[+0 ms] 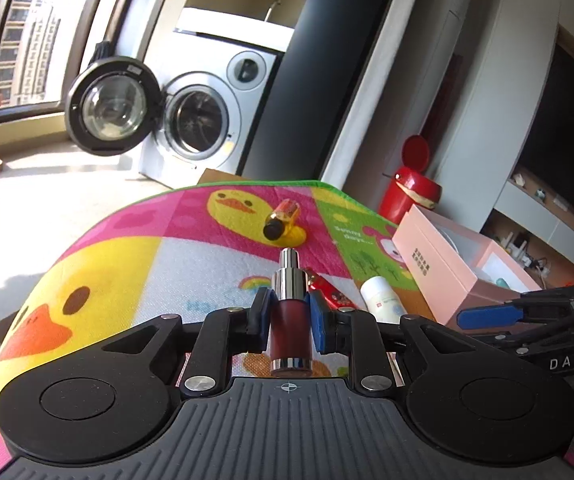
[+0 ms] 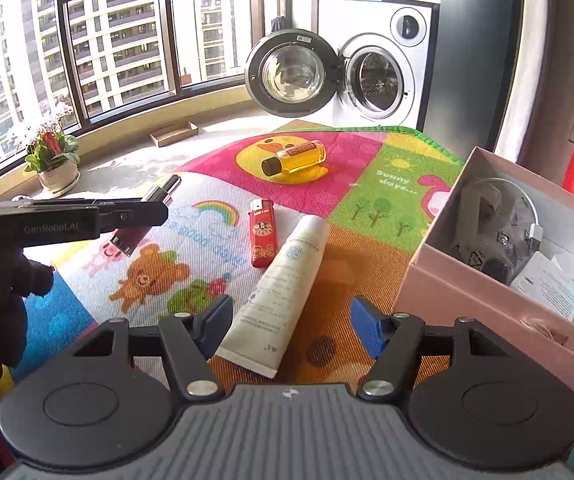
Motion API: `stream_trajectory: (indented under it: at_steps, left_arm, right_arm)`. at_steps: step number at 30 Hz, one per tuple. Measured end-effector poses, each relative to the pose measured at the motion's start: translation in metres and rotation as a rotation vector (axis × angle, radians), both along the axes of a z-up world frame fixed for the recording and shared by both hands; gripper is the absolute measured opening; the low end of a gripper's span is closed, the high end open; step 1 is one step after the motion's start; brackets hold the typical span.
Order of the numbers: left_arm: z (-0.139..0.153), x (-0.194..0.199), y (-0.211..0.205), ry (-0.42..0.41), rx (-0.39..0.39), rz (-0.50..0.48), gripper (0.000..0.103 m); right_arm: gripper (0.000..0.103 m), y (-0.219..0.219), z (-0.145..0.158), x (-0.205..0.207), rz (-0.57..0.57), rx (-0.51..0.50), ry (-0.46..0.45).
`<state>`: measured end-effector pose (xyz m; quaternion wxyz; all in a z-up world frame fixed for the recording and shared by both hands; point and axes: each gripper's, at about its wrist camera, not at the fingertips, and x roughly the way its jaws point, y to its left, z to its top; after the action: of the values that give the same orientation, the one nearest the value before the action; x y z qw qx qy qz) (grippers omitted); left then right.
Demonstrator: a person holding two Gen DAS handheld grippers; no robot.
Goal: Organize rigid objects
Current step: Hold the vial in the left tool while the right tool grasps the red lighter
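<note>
My left gripper (image 1: 290, 316) is shut on a dark red bottle (image 1: 290, 328) with a silver pump top, held upright above the colourful play mat (image 1: 127, 264). From the right wrist view the same bottle (image 2: 125, 240) hangs at the left in the left gripper (image 2: 159, 208). My right gripper (image 2: 293, 326) stands open over the near end of a white tube (image 2: 283, 288), with gaps on both sides. A red lighter (image 2: 263, 236) and a yellow oil bottle (image 2: 299, 158) lie further out on the mat. An open pink box (image 2: 467, 276) at the right holds a cable and dark items.
A washing machine (image 2: 383, 60) with its door swung open stands beyond the mat. A red lidded bin (image 1: 407, 192) is behind the pink box (image 1: 439, 264). A flower pot (image 2: 53, 164) and a flat cardboard tray (image 2: 175, 134) sit on the floor by the window.
</note>
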<state>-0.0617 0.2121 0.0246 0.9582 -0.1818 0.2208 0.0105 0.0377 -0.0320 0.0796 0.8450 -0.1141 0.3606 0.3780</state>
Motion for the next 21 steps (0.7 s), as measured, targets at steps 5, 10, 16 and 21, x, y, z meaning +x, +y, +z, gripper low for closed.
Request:
stream_trajectory:
  at_steps: [5, 10, 16, 21]
  left_arm:
    - [-0.015, 0.007, 0.01, 0.016, -0.083, -0.044, 0.024]
    - [-0.018, 0.005, 0.013, 0.008, -0.105, -0.051, 0.024]
    - [-0.022, 0.005, 0.015, 0.01, -0.129, -0.048, 0.024]
    - [-0.025, 0.004, 0.019, 0.011, -0.157, -0.05, 0.024]
  right_arm:
    - [0.062, 0.058, 0.017, 0.049, 0.071, -0.013, 0.0]
    - [0.069, 0.117, 0.006, 0.107, -0.061, -0.019, 0.061]
    - [0.06, 0.164, -0.03, 0.156, -0.211, -0.095, 0.109]
    - [0.027, 0.16, -0.03, 0.147, -0.142, -0.153, 0.114]
